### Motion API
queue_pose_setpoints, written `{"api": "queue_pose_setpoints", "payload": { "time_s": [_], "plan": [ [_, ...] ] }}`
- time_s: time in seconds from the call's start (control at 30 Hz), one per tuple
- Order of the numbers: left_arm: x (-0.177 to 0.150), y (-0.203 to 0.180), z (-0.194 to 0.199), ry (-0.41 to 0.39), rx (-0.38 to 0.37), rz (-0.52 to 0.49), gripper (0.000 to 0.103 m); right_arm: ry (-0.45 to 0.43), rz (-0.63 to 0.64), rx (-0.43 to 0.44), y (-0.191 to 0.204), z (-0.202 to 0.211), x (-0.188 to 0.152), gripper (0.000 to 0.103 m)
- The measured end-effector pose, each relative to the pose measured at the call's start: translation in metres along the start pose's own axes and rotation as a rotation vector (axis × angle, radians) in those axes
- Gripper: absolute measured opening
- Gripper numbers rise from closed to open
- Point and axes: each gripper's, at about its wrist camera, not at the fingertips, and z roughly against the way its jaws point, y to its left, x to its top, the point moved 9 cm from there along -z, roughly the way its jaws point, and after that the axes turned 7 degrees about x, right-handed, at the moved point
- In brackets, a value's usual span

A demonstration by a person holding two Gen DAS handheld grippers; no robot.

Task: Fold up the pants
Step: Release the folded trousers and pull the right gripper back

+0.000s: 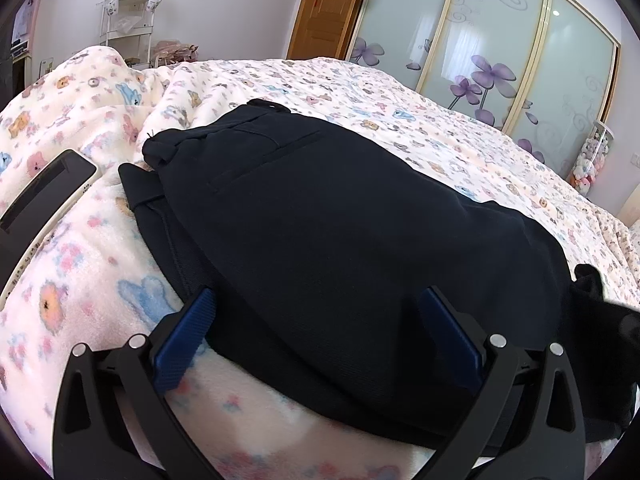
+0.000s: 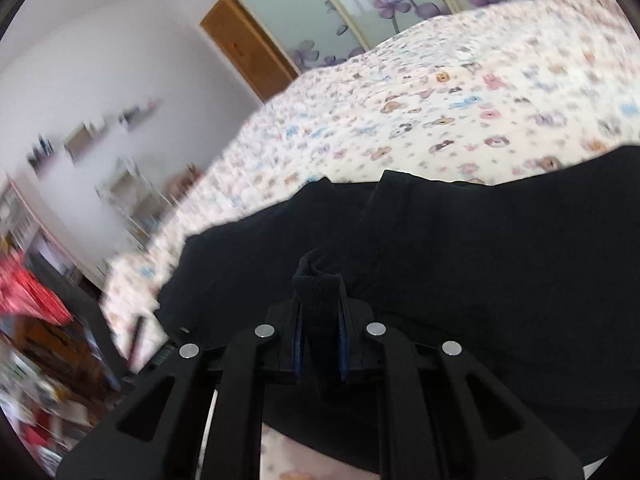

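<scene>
Dark navy pants (image 1: 320, 232) lie folded on the patterned bedspread (image 1: 360, 92), waistband and back pocket toward the far left. My left gripper (image 1: 316, 320) is open, its blue-padded fingers (image 1: 188, 332) spread over the near edge of the pants without pinching them. In the right wrist view the pants (image 2: 480, 260) fill the lower half. My right gripper (image 2: 318, 312) is shut on a bunched fold of the dark fabric (image 2: 318, 292) that sticks up between the pads. The right view is motion-blurred.
A phone (image 1: 48, 196) lies on the bedspread to the left of the pants. A white shelf rack (image 1: 128, 28) and wooden door (image 1: 324, 8) stand behind the bed. Sliding wardrobe doors with purple flowers (image 1: 480, 52) line the far right.
</scene>
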Motion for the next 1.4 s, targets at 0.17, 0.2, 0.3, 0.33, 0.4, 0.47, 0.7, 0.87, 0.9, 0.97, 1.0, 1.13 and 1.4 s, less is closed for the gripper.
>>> {"api": "queue_pose_setpoints", "payload": {
  "time_s": [0.17,0.2,0.3,0.33,0.4,0.47,0.7,0.87,0.9,0.97,1.0,1.13,1.4],
  "plan": [
    [0.000,-0.001,0.001,-0.003,-0.013,0.010,0.101,0.156,0.105,-0.015,0.006,-0.016,-0.040,0.056],
    [0.000,-0.001,0.000,-0.002,-0.011,0.008,0.101,0.166,0.104,0.005,0.010,-0.013,-0.041,0.066],
    [0.000,-0.002,0.000,0.000,-0.008,0.006,0.101,0.162,0.061,0.031,0.014,-0.012,-0.040,0.082],
    [0.000,-0.002,0.000,-0.001,-0.008,0.006,0.101,0.172,0.056,0.027,0.011,-0.015,-0.043,0.083],
    [0.000,-0.002,0.000,-0.001,-0.008,0.005,0.101,0.207,0.100,0.001,0.009,-0.024,-0.051,0.083],
    [0.001,-0.001,-0.001,0.002,-0.007,0.004,0.101,0.197,0.105,0.008,0.013,-0.020,-0.050,0.083],
    [0.005,0.002,0.006,0.015,-0.038,-0.008,0.101,0.079,0.160,0.000,0.013,0.033,-0.054,0.085],
    [0.007,0.015,0.023,0.042,-0.074,-0.018,0.101,-0.050,0.222,-0.013,0.008,0.080,-0.060,0.095],
    [0.008,0.019,0.026,0.057,-0.101,-0.016,0.101,-0.084,0.230,-0.021,0.006,0.089,-0.061,0.095],
    [0.010,0.024,0.029,0.085,-0.147,-0.008,0.101,-0.161,0.256,-0.053,-0.002,0.105,-0.062,0.096],
    [0.012,0.027,0.031,0.104,-0.182,0.003,0.101,-0.187,0.265,-0.071,-0.005,0.109,-0.063,0.096],
    [0.020,0.032,0.033,0.187,-0.307,0.069,0.101,-0.231,0.247,-0.106,-0.021,0.113,-0.064,0.098],
    [0.015,0.033,0.013,0.399,-0.437,0.306,0.101,-0.195,0.224,-0.100,-0.029,0.103,-0.071,0.098]
  ]
}}
